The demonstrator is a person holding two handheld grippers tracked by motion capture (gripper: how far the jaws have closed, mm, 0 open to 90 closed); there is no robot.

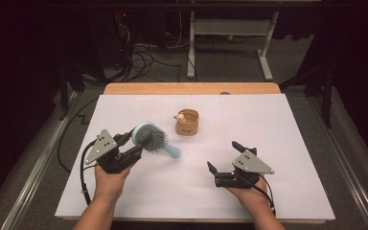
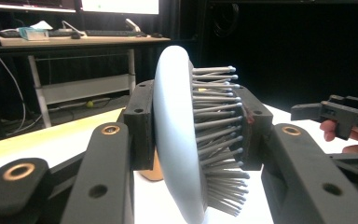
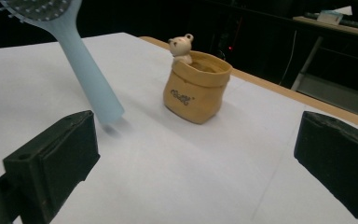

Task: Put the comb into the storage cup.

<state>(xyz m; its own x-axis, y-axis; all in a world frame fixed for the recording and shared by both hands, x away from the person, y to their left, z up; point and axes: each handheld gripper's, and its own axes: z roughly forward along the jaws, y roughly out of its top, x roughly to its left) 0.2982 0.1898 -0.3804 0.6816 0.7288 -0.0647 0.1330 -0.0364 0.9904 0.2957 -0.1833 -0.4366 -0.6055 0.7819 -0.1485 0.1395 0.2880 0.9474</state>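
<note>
The left gripper [image 1: 136, 141] is clamping the head of the blue hairbrush [image 1: 149, 137], lifted near the table's [image 1: 292, 124] left edge. The right gripper [image 1: 224, 156] is hovering with jaws wide apart near the front edge. A tan pouch [image 1: 187, 122] toward the far edge is holding a small bear figure [image 1: 179, 116].

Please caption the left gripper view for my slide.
Left gripper clamps the pale blue oval plastic hairbrush by its head, grey bristles sideways.

Tool [image 3: 200, 154] jaws wide apart; hairbrush [image 3: 81, 70] handle tilted beside tan pouch [image 3: 196, 88].

Bare sheet [image 1: 278, 143] beside pouch [image 1: 187, 122]
</note>
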